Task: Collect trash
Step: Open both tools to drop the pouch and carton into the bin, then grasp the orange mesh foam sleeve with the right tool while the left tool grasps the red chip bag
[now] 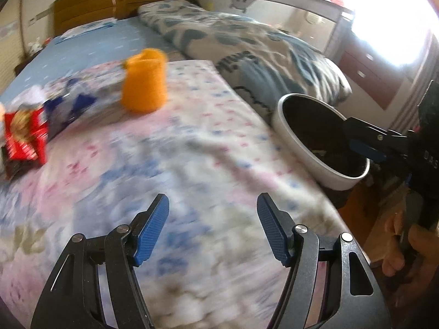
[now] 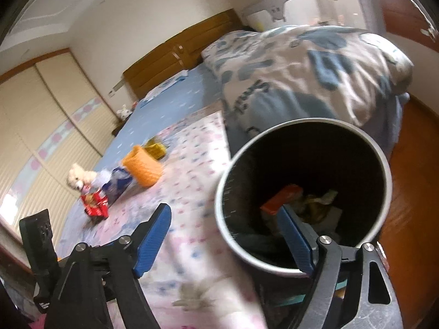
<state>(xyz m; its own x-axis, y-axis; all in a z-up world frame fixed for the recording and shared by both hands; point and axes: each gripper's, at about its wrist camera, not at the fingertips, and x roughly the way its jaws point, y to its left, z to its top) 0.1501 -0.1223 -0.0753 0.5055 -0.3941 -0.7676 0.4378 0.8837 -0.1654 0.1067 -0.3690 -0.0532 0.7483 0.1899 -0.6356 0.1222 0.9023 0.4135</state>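
Between pickups: left gripper fingers wide and empty over bed, right gripper wide at bin rim, red packet lying at ten o'clock; next, probably reach and pinch.

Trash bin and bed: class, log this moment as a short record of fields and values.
Bin: white trash bin beside bed, already holding scraps
Left gripper: open, empty, over floral bedspread
Right gripper: open, at the bin's rim
Trash left: red packet, blue packet
Nearby: orange holder, plush toy
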